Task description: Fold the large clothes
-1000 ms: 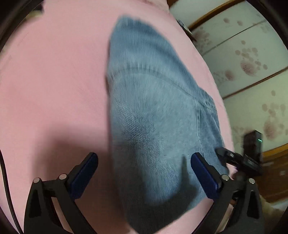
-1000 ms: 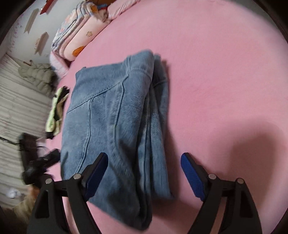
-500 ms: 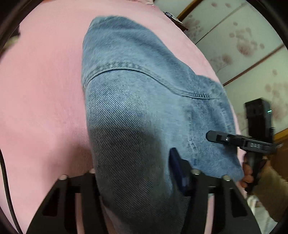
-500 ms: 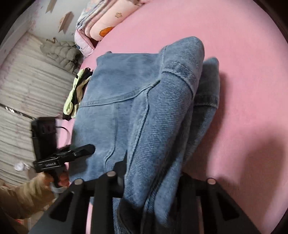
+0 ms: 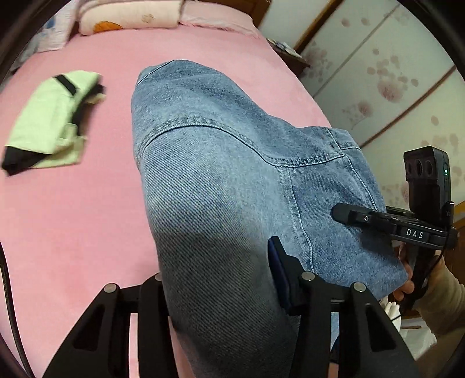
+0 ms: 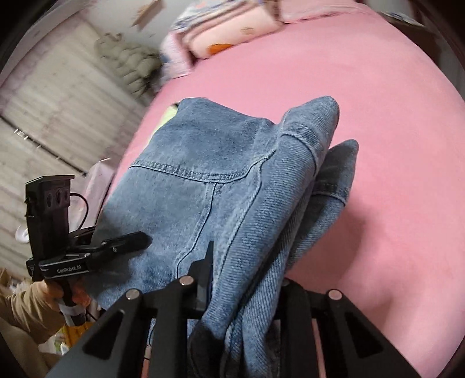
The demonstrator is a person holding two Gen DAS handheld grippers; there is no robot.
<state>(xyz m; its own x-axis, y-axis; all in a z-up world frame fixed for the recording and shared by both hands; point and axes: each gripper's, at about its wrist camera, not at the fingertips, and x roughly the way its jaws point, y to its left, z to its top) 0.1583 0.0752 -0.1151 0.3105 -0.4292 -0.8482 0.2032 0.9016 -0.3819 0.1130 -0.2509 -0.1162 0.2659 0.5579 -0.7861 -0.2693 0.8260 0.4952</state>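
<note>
A folded pair of blue jeans (image 5: 221, 180) is held up over the pink bed (image 5: 72, 226). My left gripper (image 5: 218, 279) is shut on the near end of the jeans. My right gripper (image 6: 247, 279) is shut on the other near corner of the jeans (image 6: 203, 180), where the folded layers bunch and hang. Each gripper shows in the other's view: the right one in the left wrist view (image 5: 343, 213), the left one in the right wrist view (image 6: 139, 241), both clamped on the denim edge.
A folded light-green and black garment (image 5: 49, 122) lies on the bed to the left. Pillows and folded bedding (image 5: 128, 17) sit at the head of the bed. A floral sliding door (image 5: 392, 87) is on the right. A grey padded jacket (image 6: 128, 61) lies beyond the bed.
Both grippers went from open above the flat jeans to shut on them, and the jeans have been lifted off the bed. The views have tilted up toward the head of the bed.
</note>
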